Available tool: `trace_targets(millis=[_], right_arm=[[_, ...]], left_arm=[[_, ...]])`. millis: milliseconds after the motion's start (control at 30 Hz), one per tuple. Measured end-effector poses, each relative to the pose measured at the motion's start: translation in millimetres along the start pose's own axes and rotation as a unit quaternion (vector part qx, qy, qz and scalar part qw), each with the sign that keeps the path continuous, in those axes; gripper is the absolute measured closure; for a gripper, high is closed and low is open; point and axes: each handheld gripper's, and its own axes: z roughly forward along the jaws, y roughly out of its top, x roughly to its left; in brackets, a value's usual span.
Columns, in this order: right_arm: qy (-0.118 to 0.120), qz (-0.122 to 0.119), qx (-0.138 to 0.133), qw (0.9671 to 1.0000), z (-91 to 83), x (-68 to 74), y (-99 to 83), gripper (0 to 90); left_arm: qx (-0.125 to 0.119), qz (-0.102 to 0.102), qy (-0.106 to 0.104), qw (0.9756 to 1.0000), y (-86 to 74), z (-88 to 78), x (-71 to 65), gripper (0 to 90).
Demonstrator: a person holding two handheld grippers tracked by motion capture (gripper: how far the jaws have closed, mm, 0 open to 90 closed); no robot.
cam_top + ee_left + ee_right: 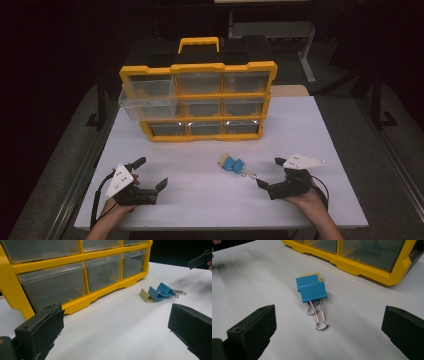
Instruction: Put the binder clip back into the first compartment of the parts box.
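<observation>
High view: a yellow organizer (198, 101) with a handle (198, 44) is seen standing at the far middle of a white table (310, 130). 9 clear drawers are counted, in 3 rows of 3. The top-left drawer (148, 98) is pulled out toward the near side; its contents cannot be made out. No writing or brand mark can be read on the organizer or the grippers.

Binder clips (234, 165), 2 blue and a pale yellow one at their back, are found lying together on the bare table, near the organizer's front and between the 2 grippers, closer to the right one.

Left gripper (152, 173): jaws spread wide, nothing between them, held low at the near-left edge. Right gripper (268, 172): jaws likewise spread apart, empty, aimed at the clips.

Right gripper view: the clips' wire handles (318, 313) are seen pointing toward the camera.

Left gripper view: the lower drawers (52, 285) look empty through dim plastic.
</observation>
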Motion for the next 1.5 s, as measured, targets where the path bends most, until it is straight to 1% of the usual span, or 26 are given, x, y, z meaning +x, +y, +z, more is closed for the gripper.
trace_targets(millis=[100, 167, 233, 267, 300, 367, 400, 467, 500, 567, 600, 633, 700, 833, 867, 967, 1000, 1100, 1200, 1233, 1300, 1333, 1400, 1467, 1500], right_arm=[[0.005, -0.001, -0.001, 1.0, -0.2, 1.1, 0.9, 0.0], [0.008, -0.002, 0.001, 1.0, -0.1, 2.2, 2.0, 0.0], [0.016, -0.002, 0.0, 0.9999, 0.8, 2.2, 3.4, 0.0], [0.016, -0.002, 0.0, 0.9999, 0.8, 2.2, 3.4, 0.0], [0.021, -0.002, 0.006, 0.9998, 1.2, 1.8, 6.1, 0.0], [0.023, -0.003, 0.005, 0.9997, 1.3, 1.1, 7.4, 0.0], [0.025, 0.0, 0.006, 0.9997, 1.5, 0.8, 10.2, 0.0], [0.026, 0.0, 0.005, 0.9996, 2.1, 0.8, 11.5, 0.0], [0.029, -0.004, 0.008, 0.9996, 3.8, 1.5, 14.3, 0.0], [0.03, -0.007, 0.009, 0.9995, 5.0, 1.7, 15.8, 0.0], [0.033, -0.014, 0.017, 0.9992, 7.5, 1.8, 19.7, 0.0], [0.035, -0.014, 0.021, 0.9991, 8.2, 1.8, 21.7, 0.0], [0.04, -0.016, 0.02, 0.9989, 9.9, 1.1, 25.0, 0.0], [0.043, -0.017, 0.025, 0.9986, 13.2, 0.6, 29.0, 0.0], [0.045, -0.016, 0.034, 0.9983, 15.4, 1.8, 31.8, 0.0], [0.051, -0.014, 0.039, 0.9978, 18.5, 2.9, 35.7, 0.0], [0.051, -0.014, 0.039, 0.9978, 18.5, 2.9, 35.7, 0.0], [0.057, -0.015, 0.041, 0.9974, 22.5, 2.1, 39.5, 0.0], [0.057, -0.012, 0.043, 0.9974, 25.1, 1.2, 43.1, 0.0], [0.058, -0.016, 0.044, 0.9973, 25.7, 0.8, 44.5, 0.0], [0.059, -0.015, 0.044, 0.9972, 26.3, 0.8, 46.4, 0.0], [0.06, -0.016, 0.046, 0.997, 27.5, 0.6, 50.5, 0.0], [0.06, -0.016, 0.047, 0.9969, 28.1, 0.6, 52.8, 0.0], [0.064, -0.017, 0.046, 0.9968, 29.1, 0.0, 54.6, 0.0], [0.065, -0.018, 0.049, 0.9965, 32.8, 0.4, 59.8, 0.0]], left_arm=[[-0.001, 0.005, -0.004, 1.0, 0.6, 0.1, 0.7, 0.0], [-0.002, 0.0, -0.003, 1.0, 0.0, 0.6, 0.5, 0.0], [0.0, 0.004, -0.003, 1.0, -0.1, 0.6, 1.7, 0.0], [0.0, 0.004, -0.003, 1.0, -0.1, 0.6, 1.7, 0.0], [0.002, -0.002, -0.002, 1.0, 0.0, 0.4, 1.5, 0.0], [0.001, 0.0, -0.001, 1.0, -0.3, 0.6, 1.2, 0.0], [0.003, 0.001, 0.0, 1.0, -0.6, 0.7, 1.2, 0.0], [0.006, -0.002, 0.001, 1.0, -1.5, 1.2, 1.2, 0.0], [0.007, 0.0, 0.0, 1.0, -1.5, 1.8, 1.8, 0.0], [0.005, -0.002, 0.003, 1.0, -1.7, 1.9, 1.5, 0.0], [0.006, -0.003, 0.004, 1.0, -1.5, 1.4, 1.7, 0.0], [0.007, -0.005, 0.006, 0.9999, -1.2, 1.1, 1.7, 0.0], [0.003, -0.007, 0.006, 1.0, -1.2, 1.5, 2.2, 0.0], [0.004, -0.01, 0.006, 0.9999, -1.0, 0.9, 3.2, 0.0], [0.005, -0.01, 0.008, 0.9999, -0.7, 0.9, 3.3, 0.0], [0.005, -0.01, 0.008, 0.9999, -0.7, 0.7, 3.2, 0.0], [0.005, -0.007, 0.006, 0.9999, -0.4, 0.6, 3.7, 0.0], [0.002, -0.012, 0.004, 0.9999, -0.1, 1.1, 2.9, 0.0], [0.003, -0.013, 0.003, 0.9999, -0.2, 1.3, 2.1, 0.0], [0.002, -0.01, 0.001, 0.9999, -0.1, 1.4, 2.5, 0.0], [0.002, -0.013, 0.001, 0.9999, 0.2, 1.2, 2.4, 0.0], [0.0, -0.016, 0.001, 0.9999, 0.2, 1.4, 2.2, 0.0], [0.004, -0.016, 0.0, 0.9999, -0.1, 1.3, 1.8, 0.0], [0.003, -0.015, 0.0, 0.9999, -0.4, 1.9, 1.5, 0.0], [0.005, -0.01, -0.003, 0.9999, -0.4, 2.3, 0.7, 0.0]])
